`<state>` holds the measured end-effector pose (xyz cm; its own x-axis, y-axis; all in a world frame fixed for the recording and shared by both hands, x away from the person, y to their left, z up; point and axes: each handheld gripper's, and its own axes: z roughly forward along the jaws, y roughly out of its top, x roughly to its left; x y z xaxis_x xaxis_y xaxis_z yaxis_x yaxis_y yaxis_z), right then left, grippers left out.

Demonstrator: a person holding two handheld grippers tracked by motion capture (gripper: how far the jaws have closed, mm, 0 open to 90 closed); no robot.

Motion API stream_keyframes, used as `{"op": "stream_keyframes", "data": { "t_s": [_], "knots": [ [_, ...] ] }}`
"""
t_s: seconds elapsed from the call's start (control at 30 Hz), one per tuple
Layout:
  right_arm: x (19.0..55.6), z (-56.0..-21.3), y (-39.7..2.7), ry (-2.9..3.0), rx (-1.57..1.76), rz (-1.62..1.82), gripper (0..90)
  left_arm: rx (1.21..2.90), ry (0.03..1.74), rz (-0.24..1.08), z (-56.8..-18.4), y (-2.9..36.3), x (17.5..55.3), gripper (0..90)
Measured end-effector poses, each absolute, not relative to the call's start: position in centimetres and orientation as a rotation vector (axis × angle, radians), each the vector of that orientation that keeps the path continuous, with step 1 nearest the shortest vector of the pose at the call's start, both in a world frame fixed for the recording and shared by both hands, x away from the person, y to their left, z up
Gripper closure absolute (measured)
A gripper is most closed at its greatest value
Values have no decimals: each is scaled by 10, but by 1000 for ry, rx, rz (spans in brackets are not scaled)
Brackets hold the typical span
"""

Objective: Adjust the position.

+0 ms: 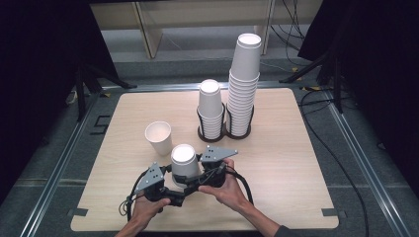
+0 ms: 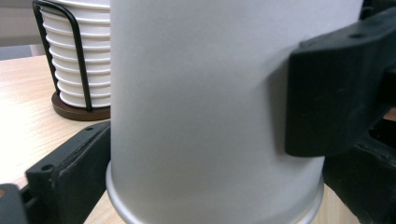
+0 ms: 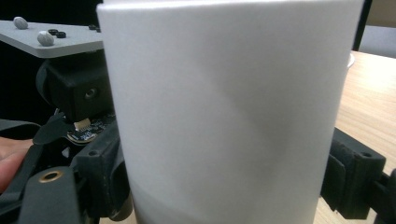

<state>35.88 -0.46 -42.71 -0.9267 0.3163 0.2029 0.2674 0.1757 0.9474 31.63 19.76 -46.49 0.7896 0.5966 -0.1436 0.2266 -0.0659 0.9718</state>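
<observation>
Splitting cups, step: inverted cup (image 1: 185,162) sits between both grippers, just in front of the upright cup (image 1: 158,138) | left gripper (image 1: 170,183) jaws apart, flanking it loosely | right gripper (image 1: 210,168) looks clamped on it, I'd guess | next: probably right lifts it to the rack stack (image 1: 211,109)

2 cup stacks (image 1: 231,98), lone cup (image 1: 159,138)

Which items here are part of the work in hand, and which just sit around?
In hand: upside-down paper cup, left gripper, right gripper.
Lying about: upright paper cup, short cup stack, tall cup stack, both in black wire holders; floor cables.
</observation>
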Motion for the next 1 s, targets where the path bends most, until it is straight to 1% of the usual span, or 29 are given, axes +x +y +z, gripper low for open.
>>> {"op": "stream_keyframes", "data": {
  "t_s": [0.33,0.47,0.57,0.63,0.67,0.8,0.83,0.87,0.93,1.0],
  "knots": [
    [359,-424,-6,2375,578,1862,139,1666,641,367,-462,199,315,82],
    [358,-418,-7,2429,600,1834,130,1678,631,384,-459,199,314,93],
    [360,-411,-10,2406,555,1796,125,1689,633,389,-460,200,314,95],
    [362,-406,-13,2403,553,1779,133,1699,636,396,-460,201,315,95],
    [362,-403,-14,2395,540,1796,150,1679,627,388,-461,201,316,95],
    [363,-393,-18,2408,547,1803,157,1730,621,426,-461,201,315,99],
    [363,-390,-20,2421,574,1779,157,1711,611,421,-462,199,315,99],
    [365,-388,-20,2409,547,1787,157,1747,608,442,-461,200,314,99],
    [366,-385,-22,2412,551,1798,163,1745,605,447,-461,197,313,100],
    [367,-382,-23,2410,546,1808,196,1753,600,448,-460,197,312,100]
  ]
}}
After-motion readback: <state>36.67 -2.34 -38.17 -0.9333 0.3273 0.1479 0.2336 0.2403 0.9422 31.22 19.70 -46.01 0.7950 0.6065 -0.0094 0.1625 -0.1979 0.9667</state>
